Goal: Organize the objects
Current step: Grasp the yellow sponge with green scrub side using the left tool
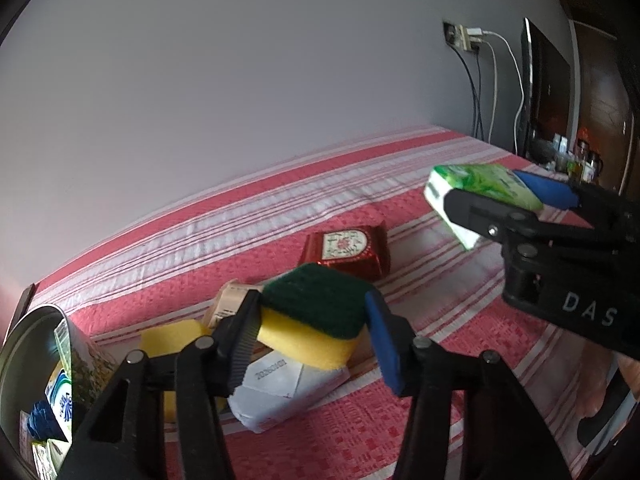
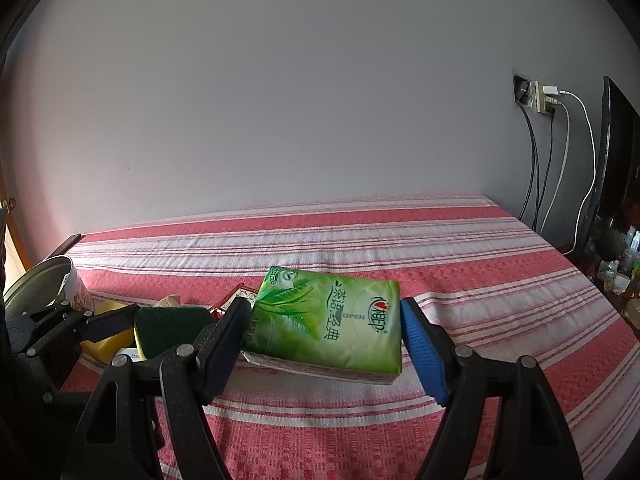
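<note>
Bedspread [image 2: 440, 280] with red and white stripes covers the big flat top where we work, and a plain grey wall [image 2: 280, 100] stands behind it. At the far left edge we see a round metal tin [image 1: 24, 344] lying on its side, with small packs inside it. Our right gripper [image 2: 322, 332] holds a green soft pack of tissues [image 2: 328, 320] up above the cloth, and its black pad and blue pad press on the two sides of the pack. Our left gripper [image 1: 310, 328] is shut tight on a yellow sponge with a dark green scrubbing top [image 1: 316, 312]; the pads squeeze both of its ends, and it sits a bit above the other things. Under the sponge lies a white paper packet with grey numbers [image 1: 288, 392]. Just beside the packet, on the left, is a second yellow sponge [image 1: 168, 340]. Behind the held sponge rests a shiny red foil packet with a white label [image 1: 348, 252], flat on the cloth. A small tan wrapped thing [image 1: 230, 304] peeks out near the left black pad.
</note>
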The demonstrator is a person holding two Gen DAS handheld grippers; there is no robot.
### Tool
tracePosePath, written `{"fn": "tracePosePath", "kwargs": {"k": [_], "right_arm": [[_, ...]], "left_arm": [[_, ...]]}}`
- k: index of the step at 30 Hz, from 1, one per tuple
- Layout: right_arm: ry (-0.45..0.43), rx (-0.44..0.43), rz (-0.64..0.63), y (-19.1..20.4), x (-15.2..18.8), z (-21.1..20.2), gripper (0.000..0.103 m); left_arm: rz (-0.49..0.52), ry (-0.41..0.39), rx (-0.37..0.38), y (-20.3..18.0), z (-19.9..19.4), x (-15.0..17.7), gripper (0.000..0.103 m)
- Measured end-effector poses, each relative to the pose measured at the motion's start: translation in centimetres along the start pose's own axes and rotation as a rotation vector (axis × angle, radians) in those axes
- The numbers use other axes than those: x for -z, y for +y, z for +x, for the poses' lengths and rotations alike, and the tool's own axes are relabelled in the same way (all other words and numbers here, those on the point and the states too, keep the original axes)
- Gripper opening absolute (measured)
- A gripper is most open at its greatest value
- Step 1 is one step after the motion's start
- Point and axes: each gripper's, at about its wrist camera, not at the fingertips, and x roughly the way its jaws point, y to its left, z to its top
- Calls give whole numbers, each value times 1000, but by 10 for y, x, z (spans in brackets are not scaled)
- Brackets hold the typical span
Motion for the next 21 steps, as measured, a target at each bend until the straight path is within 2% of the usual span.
{"fn": "tracePosePath", "kwargs": {"k": [21], "right_arm": [[-44,14,-20,3,1,-7,77]], "left_arm": [[-92,-127,-60,19,-24,3,52]]}}
